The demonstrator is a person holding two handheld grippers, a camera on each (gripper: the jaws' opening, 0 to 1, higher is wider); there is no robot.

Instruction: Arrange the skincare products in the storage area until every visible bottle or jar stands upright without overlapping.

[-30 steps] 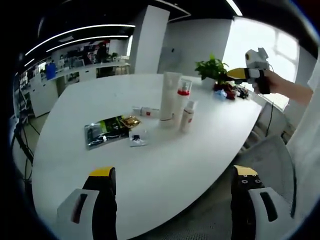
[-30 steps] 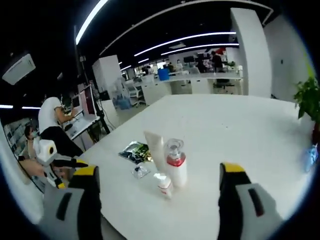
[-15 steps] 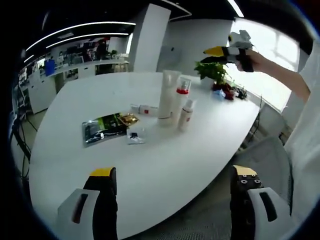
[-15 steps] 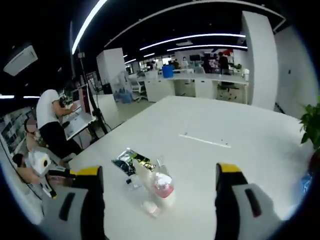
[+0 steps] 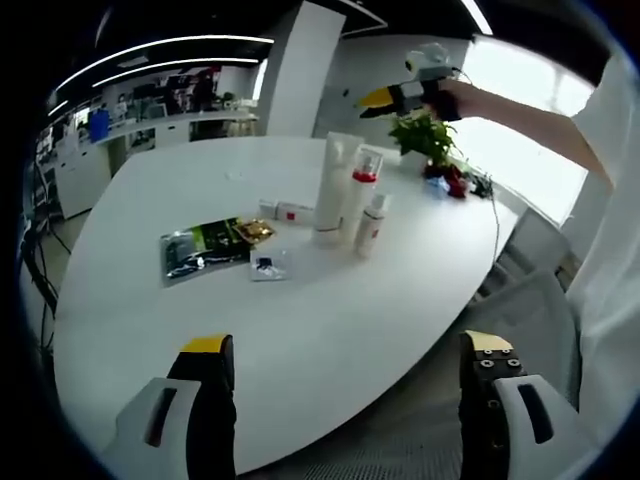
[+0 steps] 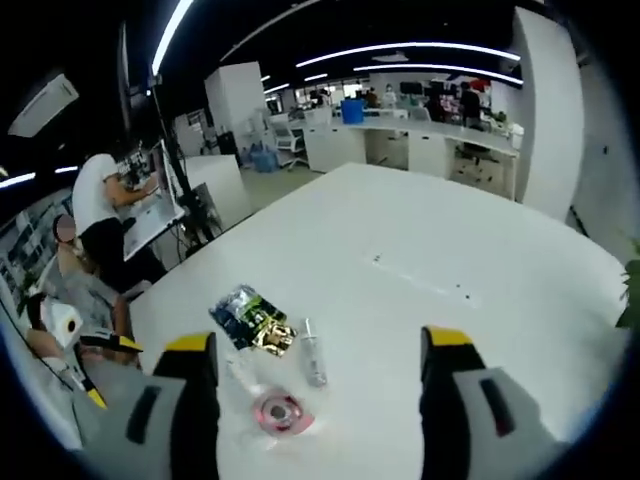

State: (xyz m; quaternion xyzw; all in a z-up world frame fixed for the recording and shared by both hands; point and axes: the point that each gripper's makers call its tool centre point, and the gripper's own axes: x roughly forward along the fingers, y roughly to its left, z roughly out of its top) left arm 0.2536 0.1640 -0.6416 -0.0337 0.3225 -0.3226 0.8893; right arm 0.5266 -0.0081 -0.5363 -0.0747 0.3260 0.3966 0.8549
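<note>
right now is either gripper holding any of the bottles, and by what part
Nothing is held. The left gripper and right gripper are open and empty; the bottles stand untouched.

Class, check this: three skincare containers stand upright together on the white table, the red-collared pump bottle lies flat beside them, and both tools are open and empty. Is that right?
Not quite. In the left gripper view the red-collared pump bottle stands upright, between the tall white tube and the small white bottle on the white table. The rest holds: the left tool and the right tool are open and empty.
</note>
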